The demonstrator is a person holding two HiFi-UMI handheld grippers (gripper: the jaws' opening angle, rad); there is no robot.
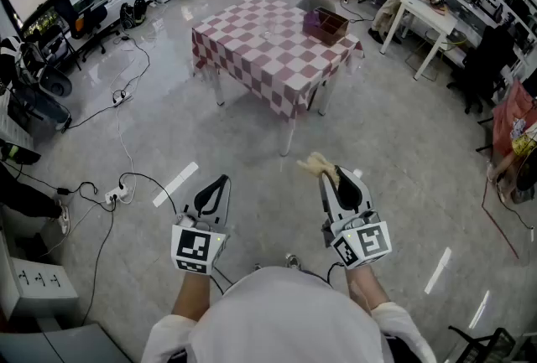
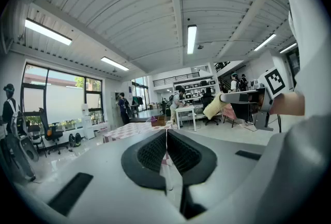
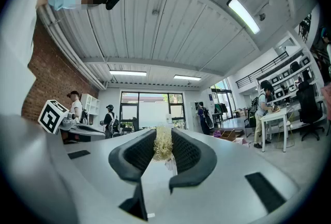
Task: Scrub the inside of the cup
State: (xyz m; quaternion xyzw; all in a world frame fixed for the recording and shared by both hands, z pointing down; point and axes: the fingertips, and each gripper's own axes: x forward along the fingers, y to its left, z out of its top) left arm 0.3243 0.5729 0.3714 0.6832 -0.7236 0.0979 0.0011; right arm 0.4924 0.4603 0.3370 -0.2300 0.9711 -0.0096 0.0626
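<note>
Both grippers hang over the bare floor, well short of the table. My right gripper [image 1: 334, 173] is shut on a pale yellow fibrous scrubber [image 1: 317, 164], which sticks out past its tips to the left. In the right gripper view the scrubber [image 3: 163, 146] sits pinched between the black pads of that gripper [image 3: 163, 132]. My left gripper [image 1: 222, 179] is shut with nothing in it; its pads meet in the left gripper view [image 2: 166, 135]. A table with a red-and-white checked cloth [image 1: 252, 51] stands ahead. I cannot make out a cup on it.
A dark red open box [image 1: 325, 24] sits on the table's far right corner. Cables and a power strip [image 1: 116, 194] lie on the floor at left. A person sits at a white desk [image 1: 430, 16] at the back right. Shelves and chairs line the left wall.
</note>
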